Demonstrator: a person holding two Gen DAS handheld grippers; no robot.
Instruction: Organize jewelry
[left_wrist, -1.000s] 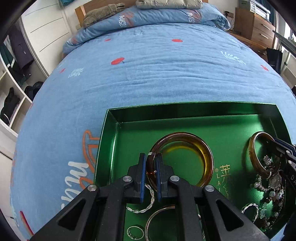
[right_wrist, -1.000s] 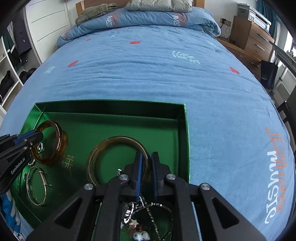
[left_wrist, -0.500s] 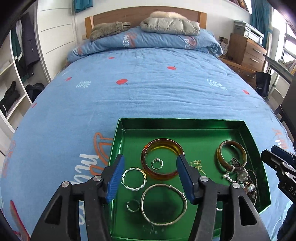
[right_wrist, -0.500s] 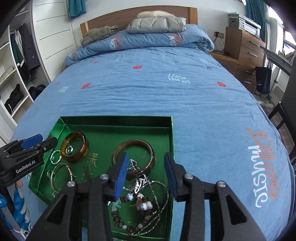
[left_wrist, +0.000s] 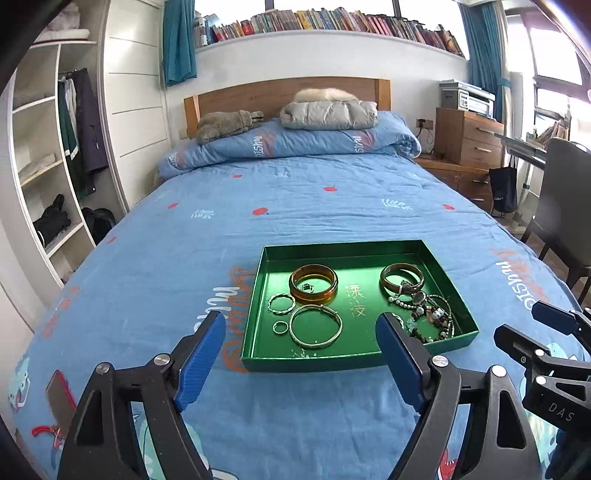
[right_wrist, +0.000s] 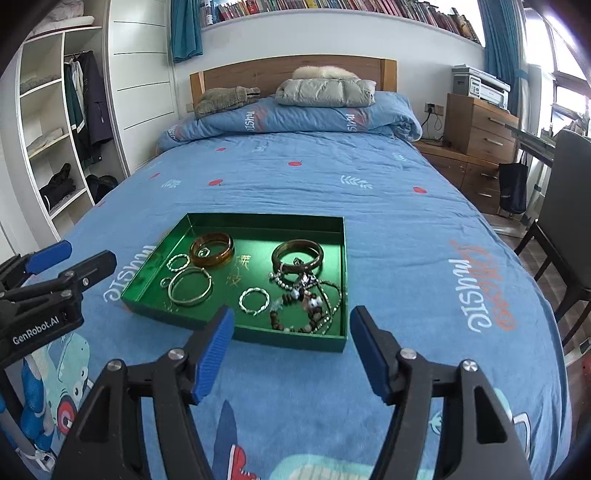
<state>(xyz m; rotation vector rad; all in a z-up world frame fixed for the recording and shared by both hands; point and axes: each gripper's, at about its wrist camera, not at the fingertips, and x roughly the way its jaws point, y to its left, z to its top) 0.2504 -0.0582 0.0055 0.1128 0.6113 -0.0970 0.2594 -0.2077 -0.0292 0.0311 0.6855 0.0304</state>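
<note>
Left wrist view: your left gripper (left_wrist: 301, 339) and right gripper (right_wrist: 291, 330) have just spread their fingers, released, empty; green tray (left_wrist: 258, 325) on bed (left_wrist: 147, 266) at twelve o'clock.

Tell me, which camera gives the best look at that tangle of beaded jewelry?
The right wrist view: the beaded tangle lies in the green tray, unobstructed. In the left wrist view the tangle sits off-centre, partly behind a fingertip.

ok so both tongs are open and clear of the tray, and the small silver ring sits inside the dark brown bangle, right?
Not quite: the small silver ring sits inside the amber translucent bangle, not the dark brown bangle; left wrist view. Left tongs and right tongs are open, clear of the green tray.
</note>
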